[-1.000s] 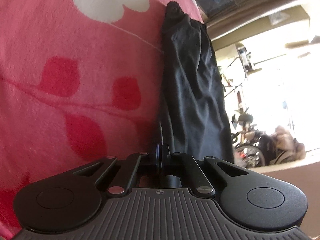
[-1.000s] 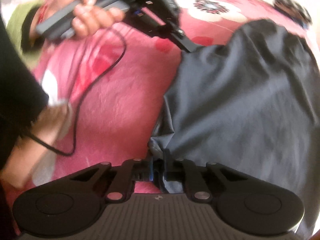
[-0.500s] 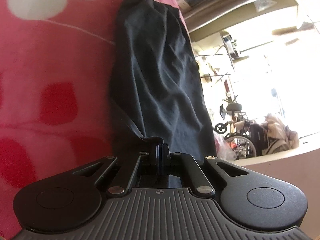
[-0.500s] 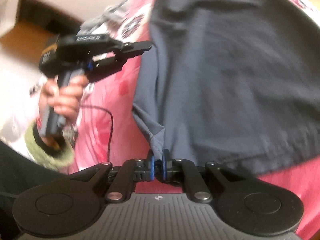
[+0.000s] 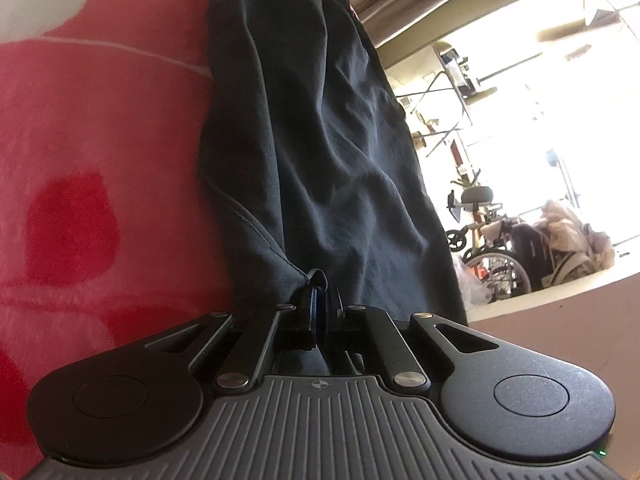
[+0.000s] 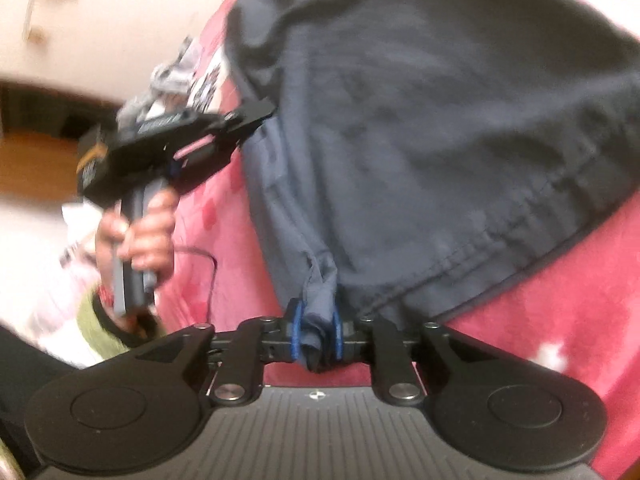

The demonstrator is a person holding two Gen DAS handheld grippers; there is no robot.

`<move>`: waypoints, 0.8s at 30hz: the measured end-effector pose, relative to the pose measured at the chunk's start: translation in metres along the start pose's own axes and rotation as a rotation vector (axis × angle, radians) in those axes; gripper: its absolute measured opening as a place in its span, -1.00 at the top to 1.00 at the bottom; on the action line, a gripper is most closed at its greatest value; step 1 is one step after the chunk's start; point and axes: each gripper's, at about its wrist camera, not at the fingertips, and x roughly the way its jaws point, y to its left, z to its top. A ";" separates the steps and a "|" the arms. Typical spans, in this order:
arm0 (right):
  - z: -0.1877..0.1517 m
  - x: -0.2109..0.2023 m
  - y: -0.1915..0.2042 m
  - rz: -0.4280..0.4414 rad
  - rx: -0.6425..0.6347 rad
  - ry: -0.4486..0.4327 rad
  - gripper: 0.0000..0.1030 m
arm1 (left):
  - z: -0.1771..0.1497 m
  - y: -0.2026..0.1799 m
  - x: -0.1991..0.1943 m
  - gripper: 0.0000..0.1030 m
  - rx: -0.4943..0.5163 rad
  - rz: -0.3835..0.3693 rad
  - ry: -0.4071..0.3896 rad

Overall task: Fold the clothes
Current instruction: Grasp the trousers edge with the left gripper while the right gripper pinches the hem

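Observation:
A dark navy garment (image 5: 320,140) lies spread on a pink flowered blanket (image 5: 100,120). My left gripper (image 5: 318,308) is shut on a corner of its edge, and the jaws are just starting to part. In the right wrist view the same garment (image 6: 420,120) fills the upper right, hem toward me. My right gripper (image 6: 316,334) has its jaws opening. A bunched corner of the cloth still sits loosely between the blue pads (image 6: 295,332). The left gripper (image 6: 256,116), held by a hand (image 6: 140,232), meets the garment's far edge.
The blanket (image 6: 560,312) runs on to the right. A cable (image 6: 208,264) hangs below the hand. Grey clothes (image 6: 172,76) lie at the blanket's far end. Past the bed's edge are a low ledge (image 5: 560,292) and a wheelchair (image 5: 500,256) in bright light.
Both grippers carried the garment's corners across the blanket, and it now lies spread. The right gripper rolled over and its jaws have parted around the cloth. The left grip stayed closed.

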 end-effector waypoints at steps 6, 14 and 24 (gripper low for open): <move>0.016 -0.031 0.046 -0.236 -0.438 0.017 0.32 | 0.002 0.002 0.000 0.88 0.012 -0.014 0.009; 0.044 -0.006 0.101 -0.119 -0.690 -0.077 0.48 | 0.001 0.003 0.001 0.88 0.013 -0.017 0.006; 0.035 0.050 0.081 -0.235 -0.773 0.032 0.80 | -0.020 -0.026 -0.031 0.40 0.301 -0.022 -0.143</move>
